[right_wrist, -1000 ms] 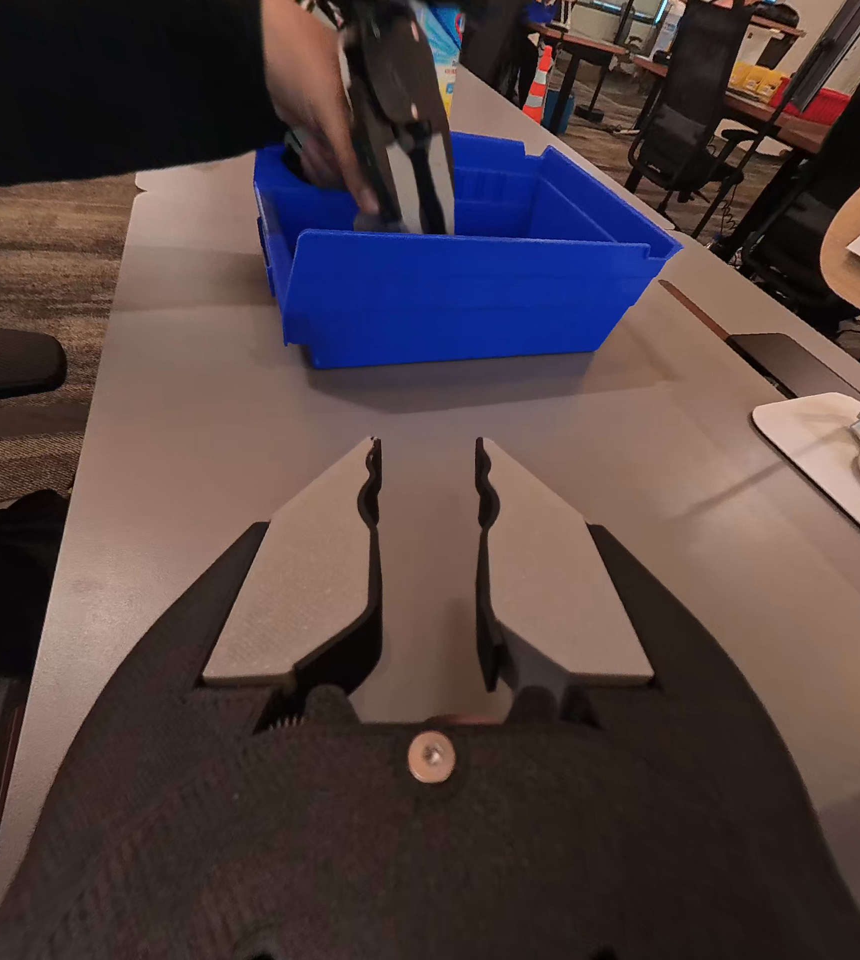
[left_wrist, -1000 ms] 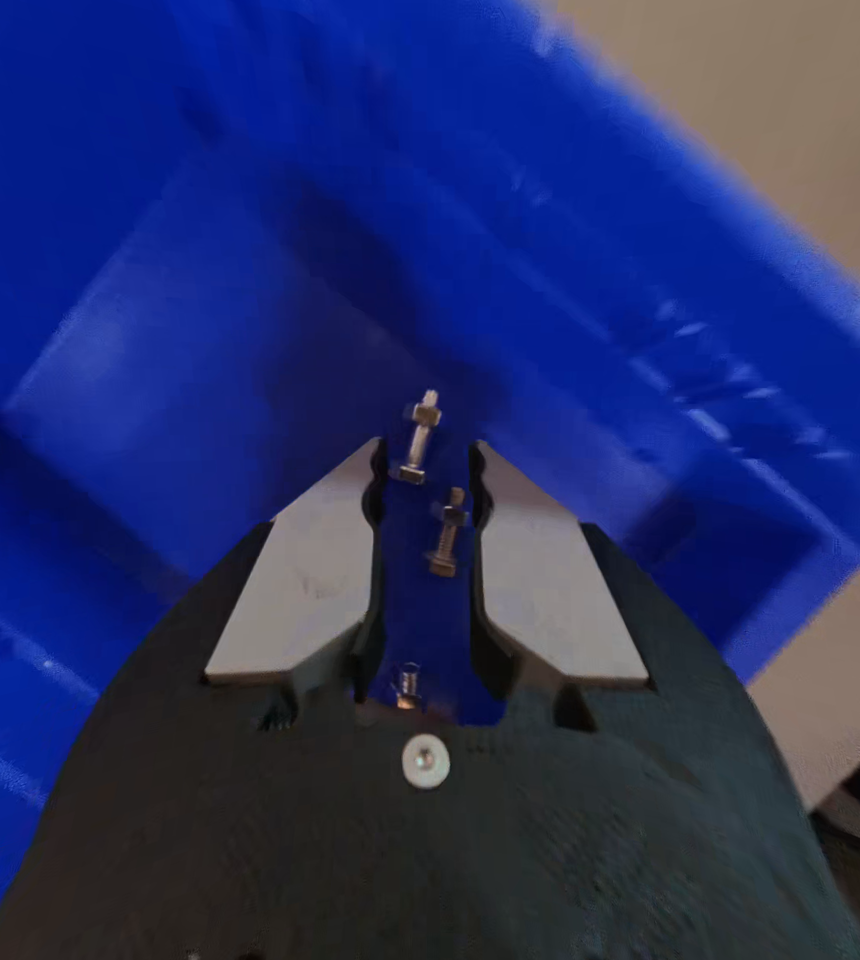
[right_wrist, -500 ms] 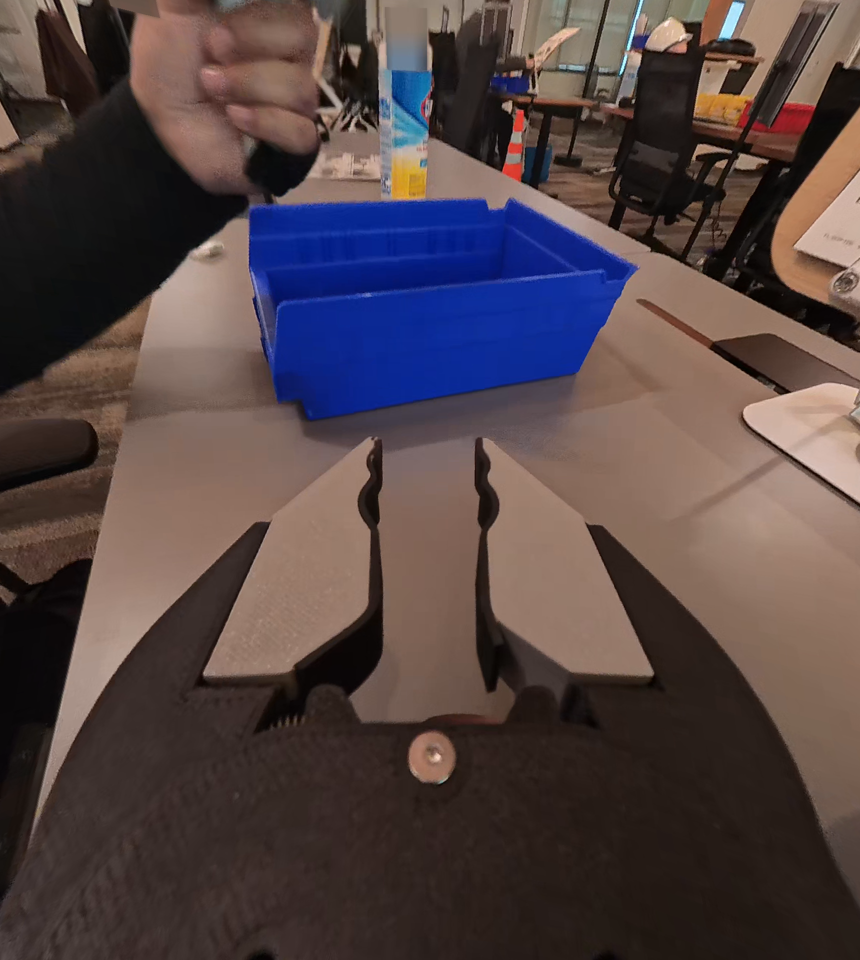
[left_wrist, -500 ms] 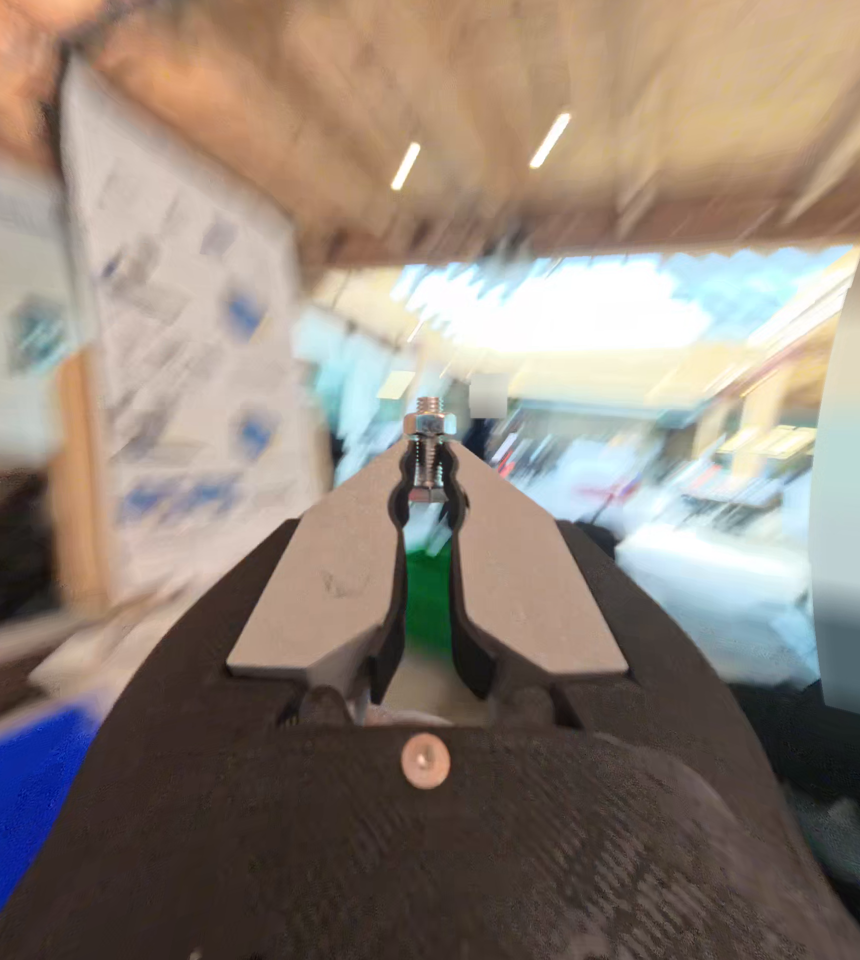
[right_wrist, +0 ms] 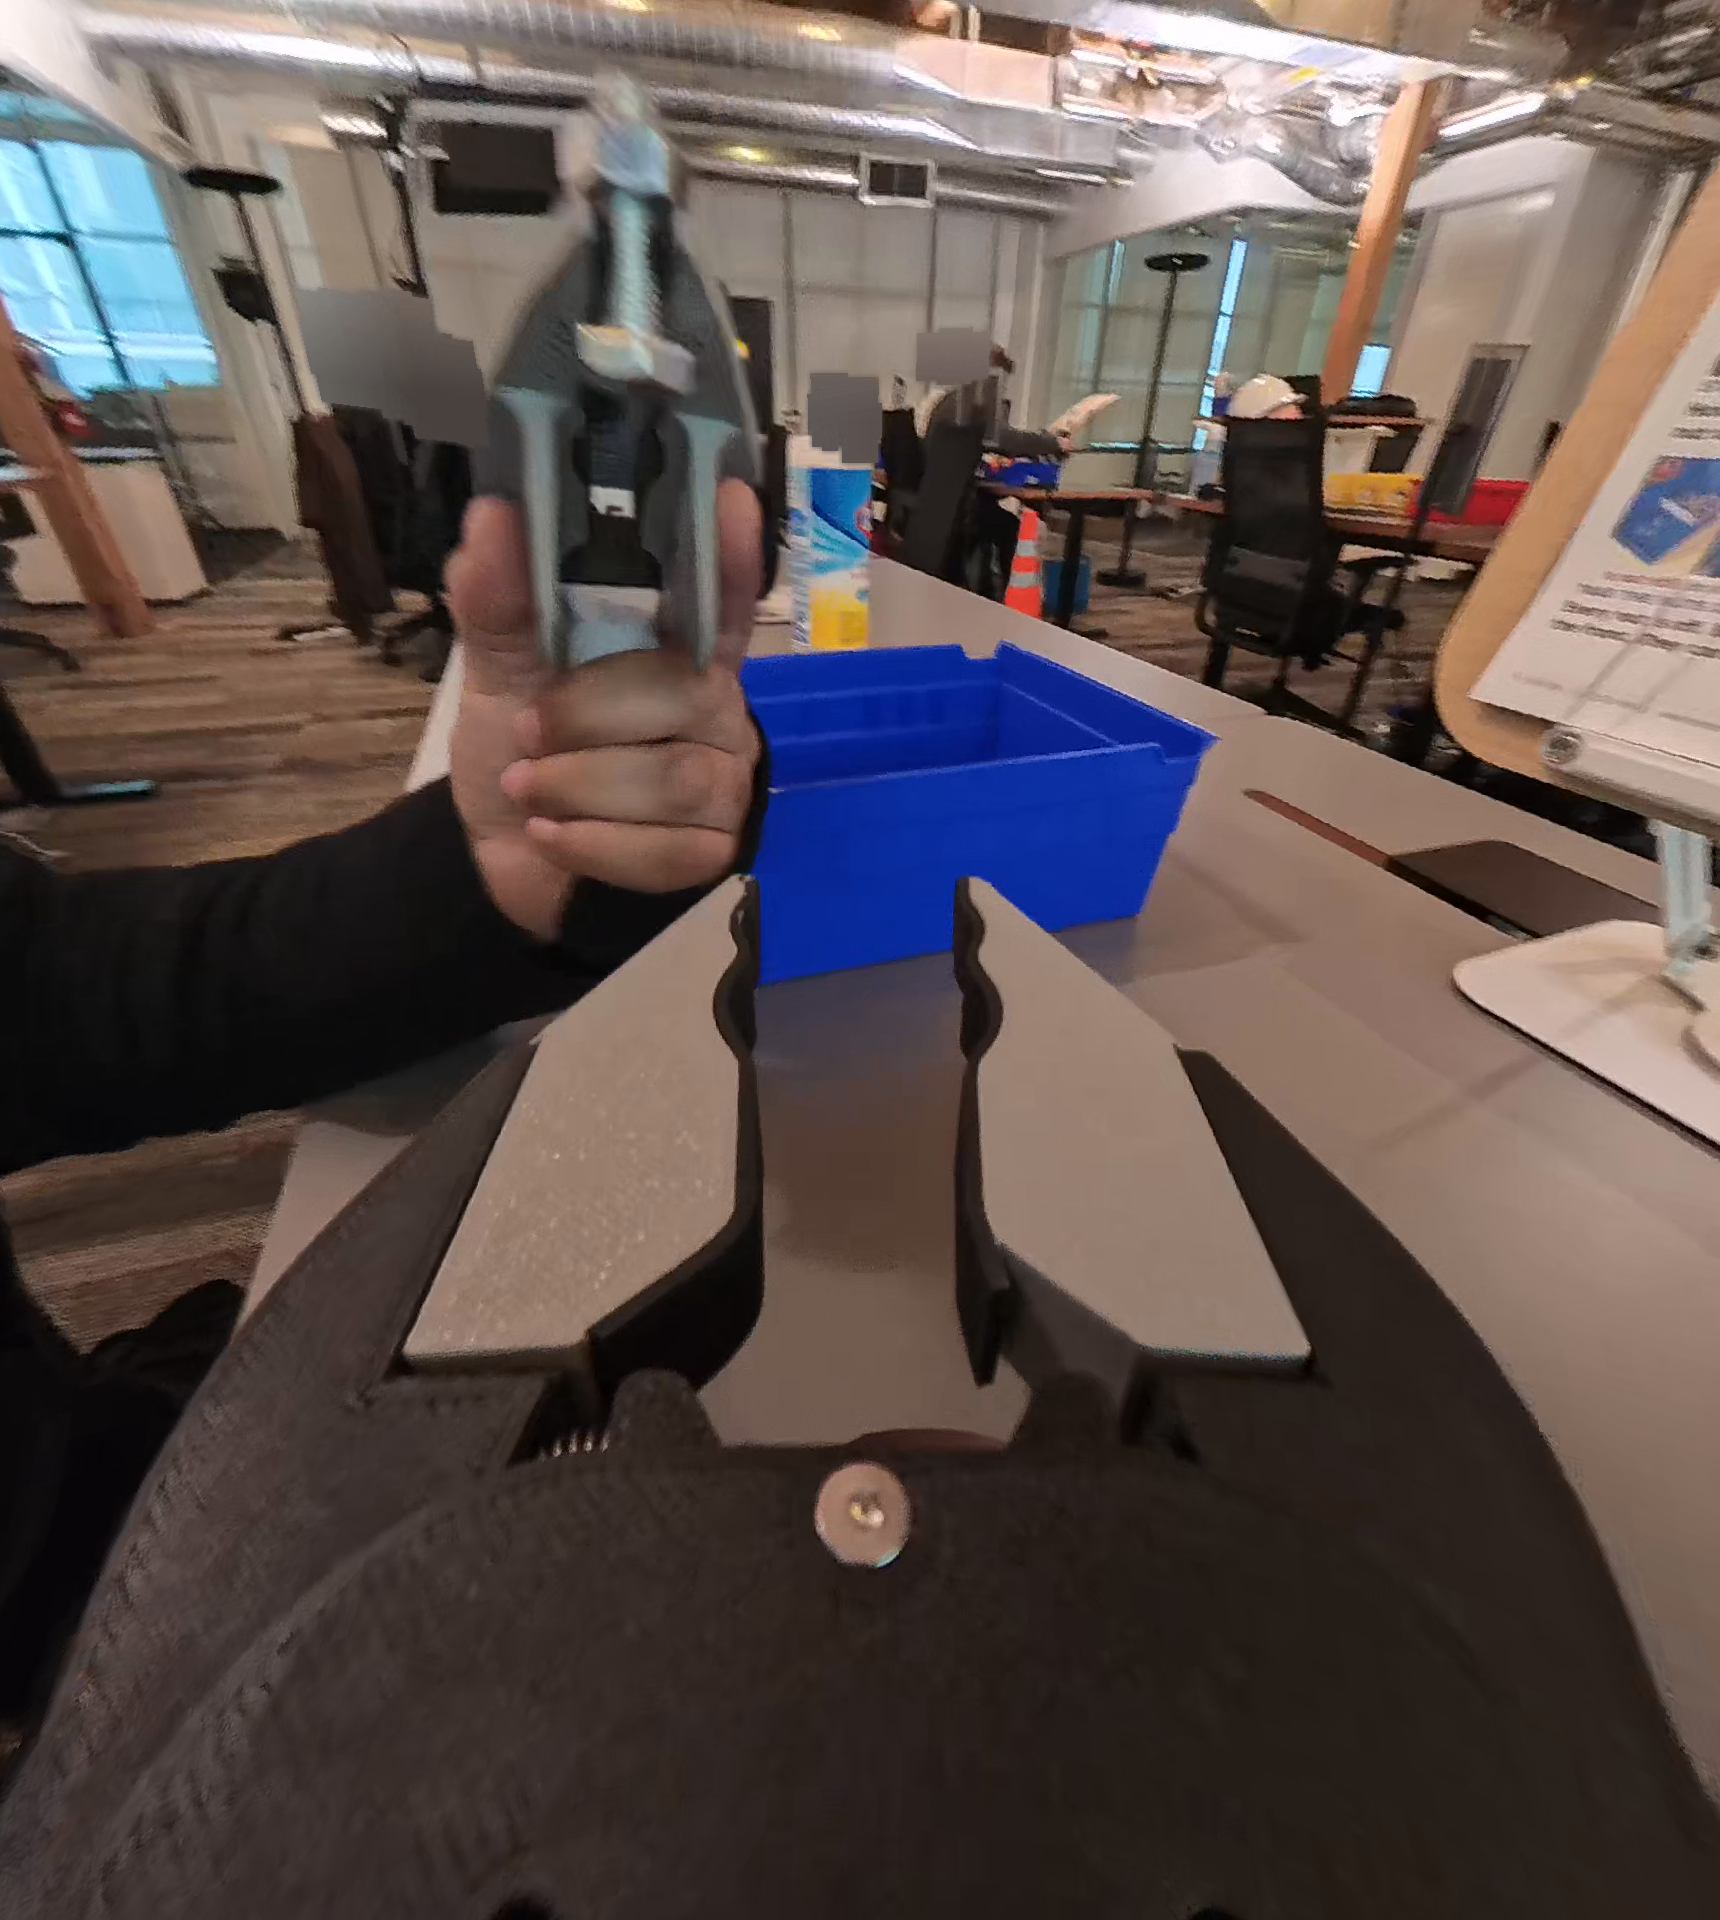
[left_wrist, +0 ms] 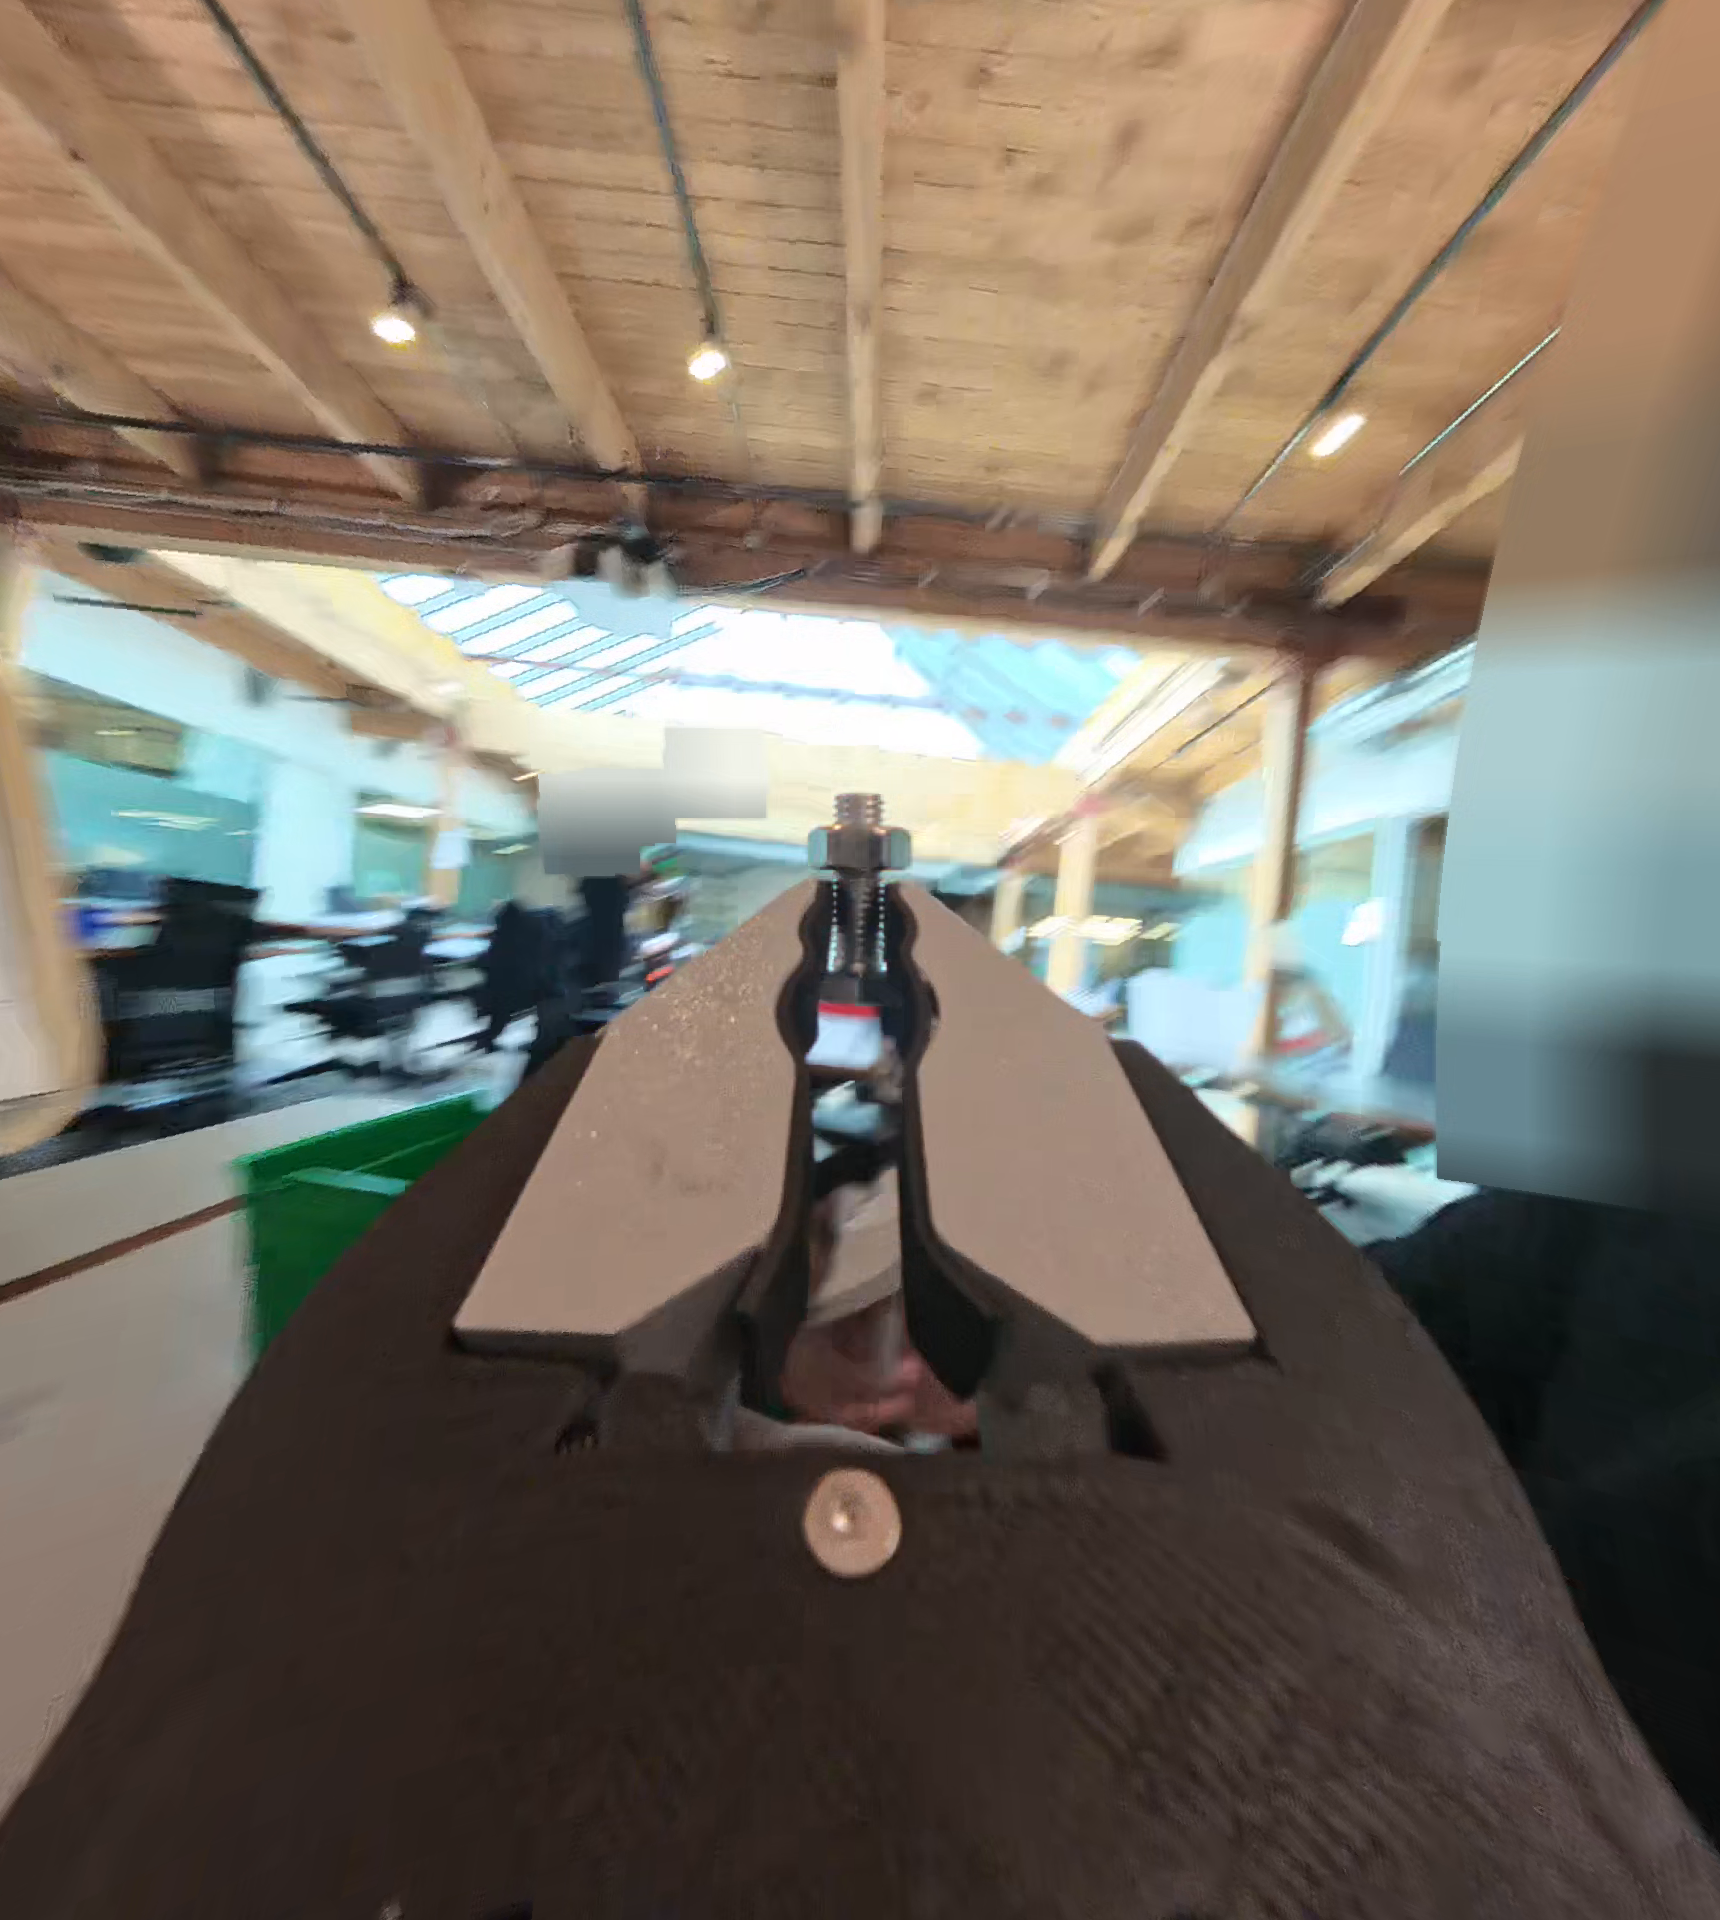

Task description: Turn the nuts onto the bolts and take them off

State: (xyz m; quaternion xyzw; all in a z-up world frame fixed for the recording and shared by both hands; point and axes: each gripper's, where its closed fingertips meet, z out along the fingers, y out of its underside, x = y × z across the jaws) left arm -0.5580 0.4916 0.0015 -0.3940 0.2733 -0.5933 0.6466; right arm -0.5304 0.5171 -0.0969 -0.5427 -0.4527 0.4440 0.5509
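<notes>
Bolt (left_wrist: 856, 935), nut (left_wrist: 858, 850) near its tip: clamped upright by the shank in the left hand-held gripper (left_wrist: 857, 914), raised above the blue bin (right_wrist: 960, 810), likely presenting the nut to the empty, parted right hand-held gripper (right_wrist: 854, 914) over the tabletop (right_wrist: 1407, 1091).

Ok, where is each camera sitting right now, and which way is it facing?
Left wrist view: on the left claw, tilted up toward ceiling beams; its fingers clamp a bolt carrying a nut.
Right wrist view: on the open right claw, low over the grey table, facing the blue bin; a hand shows.
Shared: left claw, bolt.
</notes>
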